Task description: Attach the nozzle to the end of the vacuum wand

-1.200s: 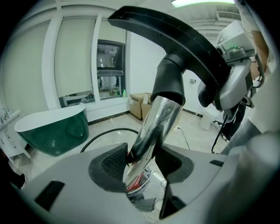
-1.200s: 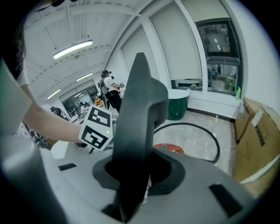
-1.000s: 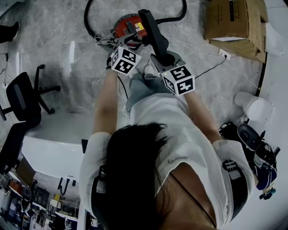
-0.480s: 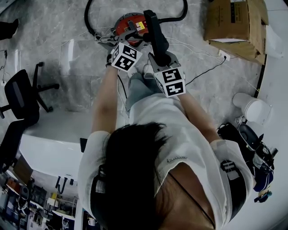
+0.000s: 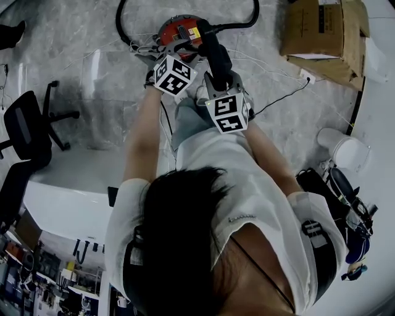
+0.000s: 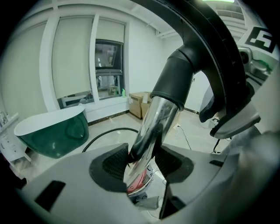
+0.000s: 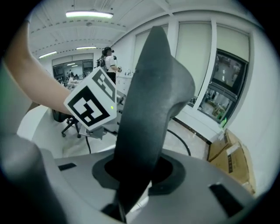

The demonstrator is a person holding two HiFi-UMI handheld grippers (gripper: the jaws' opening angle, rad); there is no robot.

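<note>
A chrome vacuum wand (image 6: 148, 127) runs up between the pads (image 6: 114, 161) of my left gripper (image 6: 140, 162), which is shut on it. A black nozzle (image 6: 177, 74) has its sleeve over the wand's upper end and arches away to the right. My right gripper (image 7: 135, 171) is shut on that nozzle's broad black body (image 7: 148, 100). In the head view the left gripper (image 5: 176, 52) and the right gripper (image 5: 219, 79) sit close together over the nozzle (image 5: 213, 52), just in front of the red vacuum canister (image 5: 179, 32).
A black hose (image 5: 185, 15) loops round the canister on the grey floor. A cardboard box (image 5: 321, 31) lies at the upper right, a white bin (image 5: 345, 148) at the right, an office chair (image 5: 28, 133) at the left. Thin cables (image 5: 284, 92) cross the floor.
The right gripper has shifted left and up in the head view and rolled, and the black nozzle stands more upright. The left gripper has stayed where it was.
</note>
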